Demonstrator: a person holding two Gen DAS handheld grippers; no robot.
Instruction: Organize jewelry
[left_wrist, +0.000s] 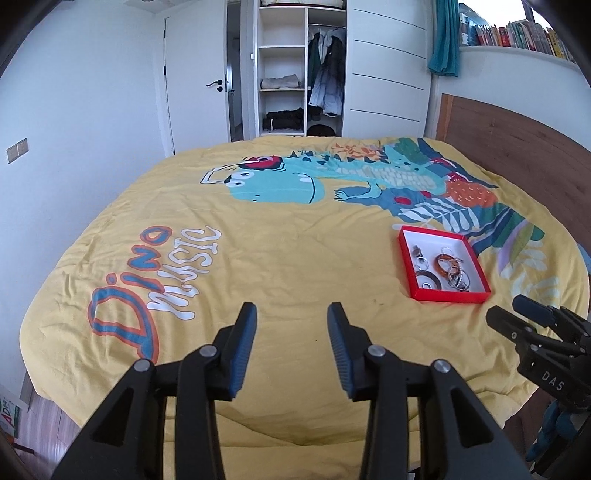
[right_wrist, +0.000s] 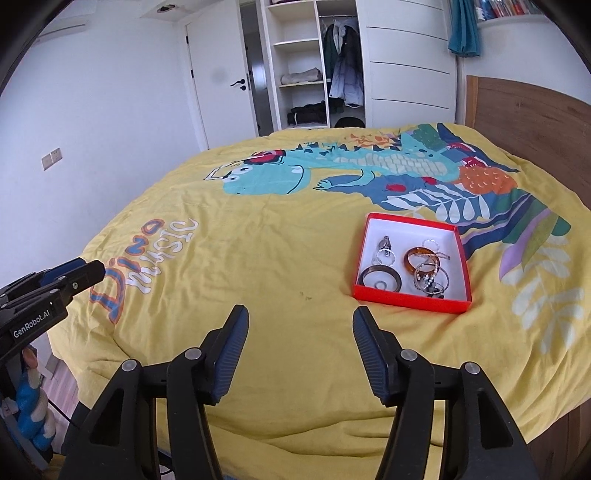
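The left gripper (left_wrist: 291, 314) has its jaws spread wide apart. Nothing is between them. They touch nothing and hang over the near part of the yellow blanket (left_wrist: 280, 266). The right gripper (right_wrist: 300, 317) has its jaws spread wide too, even a bit wider. They are also bare and touch nothing.

In the right wrist view, the left gripper pokes in at the left edge. In the left wrist view, the right gripper pokes in at the right edge. The two grippers are side by side over the near edge of the bed.

Past the right gripper, a little to its right, a red box (right_wrist: 408, 299) lies flat on the blanket. It is white inside. The jewelry (right_wrist: 410, 266) sits in it, all in a small heap. There is an orange bangle (right_wrist: 415, 254), a dark round ring (right_wrist: 380, 278) with a small silver ring inside it, some thin silver bangles (right_wrist: 432, 277) that lie on each other, and a small silver piece (right_wrist: 386, 245) at the back. The box is well apart from both grippers.

The blanket shows a big blue-green dinosaur (left_wrist: 280, 181) and the words "Dino music" (left_wrist: 159, 280). Behind the bed stand an open wardrobe (left_wrist: 291, 70) with coats and a white door (left_wrist: 195, 85).
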